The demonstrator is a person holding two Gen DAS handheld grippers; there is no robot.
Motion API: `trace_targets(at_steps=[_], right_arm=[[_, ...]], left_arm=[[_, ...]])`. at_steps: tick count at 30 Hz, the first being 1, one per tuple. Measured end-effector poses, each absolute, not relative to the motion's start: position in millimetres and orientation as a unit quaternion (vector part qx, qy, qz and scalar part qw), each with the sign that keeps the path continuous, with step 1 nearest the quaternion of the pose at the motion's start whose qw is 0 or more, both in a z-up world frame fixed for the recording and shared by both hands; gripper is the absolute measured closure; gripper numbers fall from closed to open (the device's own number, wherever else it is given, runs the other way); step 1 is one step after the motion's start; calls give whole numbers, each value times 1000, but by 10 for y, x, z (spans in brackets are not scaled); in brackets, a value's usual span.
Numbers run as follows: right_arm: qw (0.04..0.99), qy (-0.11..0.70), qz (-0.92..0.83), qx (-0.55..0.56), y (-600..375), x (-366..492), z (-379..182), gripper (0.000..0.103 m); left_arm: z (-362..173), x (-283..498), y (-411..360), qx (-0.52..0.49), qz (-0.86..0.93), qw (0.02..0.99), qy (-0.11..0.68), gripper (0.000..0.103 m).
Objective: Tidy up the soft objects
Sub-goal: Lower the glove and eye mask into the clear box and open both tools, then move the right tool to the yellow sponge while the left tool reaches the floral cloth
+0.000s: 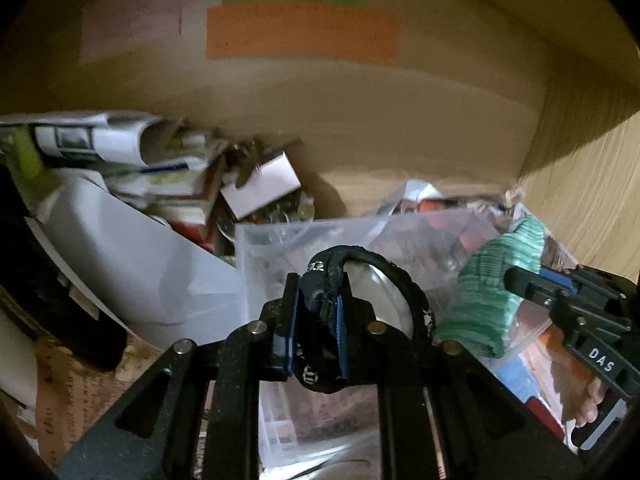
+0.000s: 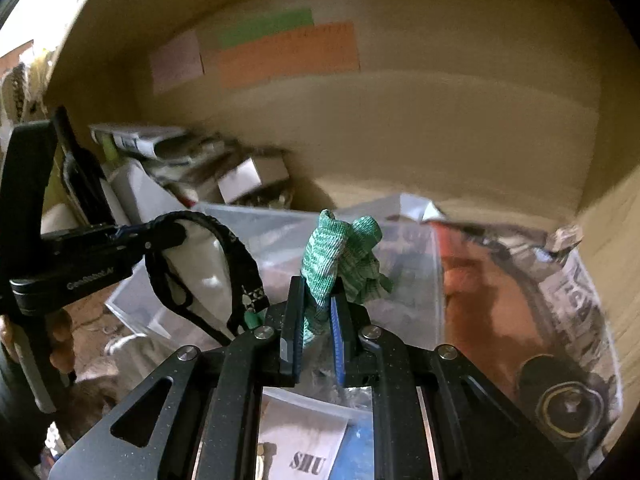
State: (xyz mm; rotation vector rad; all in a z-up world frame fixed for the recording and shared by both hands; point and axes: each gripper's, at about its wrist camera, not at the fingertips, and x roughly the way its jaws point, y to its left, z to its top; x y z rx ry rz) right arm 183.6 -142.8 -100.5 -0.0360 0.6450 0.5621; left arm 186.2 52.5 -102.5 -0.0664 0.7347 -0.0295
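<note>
My left gripper (image 1: 318, 292) is shut on a black fabric strap (image 1: 372, 264) that loops up and over to the right of its fingers. In the right wrist view the same left gripper (image 2: 160, 236) comes in from the left with the black strap (image 2: 236, 256) hanging from it in a loop. A green knitted cloth (image 2: 340, 248) stands up between the pads of my right gripper (image 2: 318, 300), which is shut on it. From the left wrist view the green cloth (image 1: 492, 288) shows at the right, pinched by the right gripper (image 1: 516, 280). Both grippers hover above a clear plastic box (image 1: 280, 248).
We are inside a large cardboard box (image 1: 360, 120) with orange (image 1: 300, 36), green and pink paper labels on its far wall. Rolled papers (image 1: 100, 140), small cartons (image 1: 260, 188) and a white sheet (image 1: 132, 256) pile at the left. A crinkled printed bag (image 2: 540, 300) lies at the right.
</note>
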Motion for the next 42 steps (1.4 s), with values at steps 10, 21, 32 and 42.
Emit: trace_targets(at_steps=[10,21,32,42], right_arm=[[901,346,258,-45,-1329,1956,-1195,91],[914,326,234,-61,-1368,1853,-1044,38],[938,254,228,-64,-1479,1373,-631,20],[937,241,249,-44,-1624,817,-641,19]], left_arm=[[-1130,1872,418,-10,-18,929,369,67],[-922,1656,452,-18,-20,939,344,45],[-529,1062,445,-12,-8,962,274,10],[-748,583,409,4,-10,955,297,9]])
